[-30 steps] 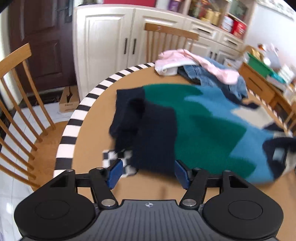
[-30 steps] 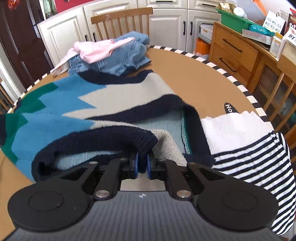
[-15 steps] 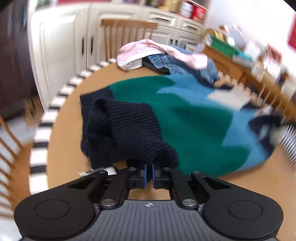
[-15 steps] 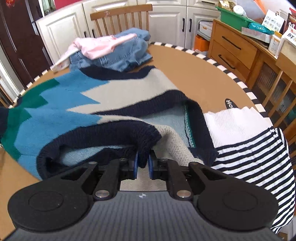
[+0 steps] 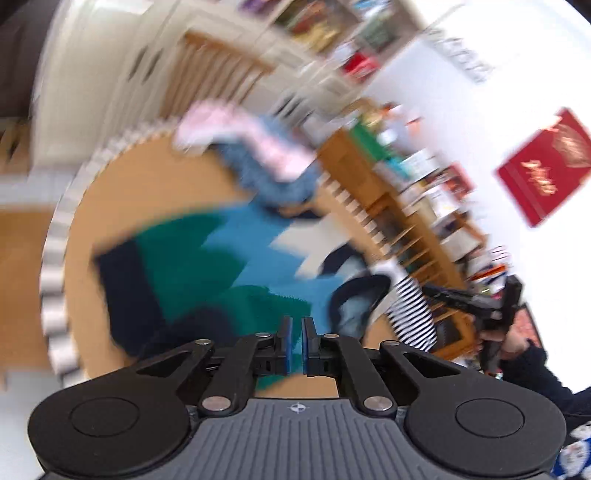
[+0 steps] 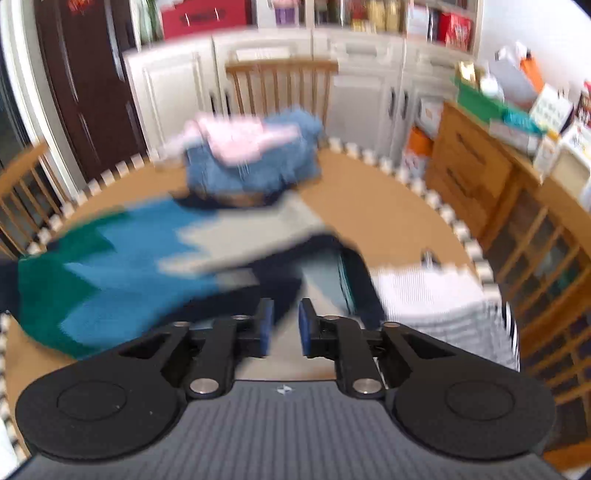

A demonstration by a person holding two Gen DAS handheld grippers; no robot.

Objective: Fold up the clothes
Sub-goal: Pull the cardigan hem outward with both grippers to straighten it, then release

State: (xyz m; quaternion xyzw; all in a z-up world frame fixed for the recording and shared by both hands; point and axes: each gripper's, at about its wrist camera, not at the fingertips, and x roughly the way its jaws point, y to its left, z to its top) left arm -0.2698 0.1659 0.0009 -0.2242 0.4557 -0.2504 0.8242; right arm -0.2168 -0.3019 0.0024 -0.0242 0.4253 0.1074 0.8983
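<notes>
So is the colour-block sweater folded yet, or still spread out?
Partly folded: the sweater lies mostly spread across the table, with its near green-and-navy edge doubled back over itself.

1. No text can be read in either view; motion blur smears everything.
2. Red sign [image 5: 543, 162] on the white wall, right of the wooden sideboard [image 5: 388, 206]: gold script, too blurred to read.
3. Dark lettering [image 5: 467, 61] on the same wall, above the red sign: illegible.
4. Red box [image 6: 205, 16] on top of the white cabinets [image 6: 266, 74]: pale marks, unreadable.
5. Small dark label [image 6: 430, 257] on the table [image 6: 369, 214], right of the sweater [image 6: 147, 258]: unreadable.
</notes>
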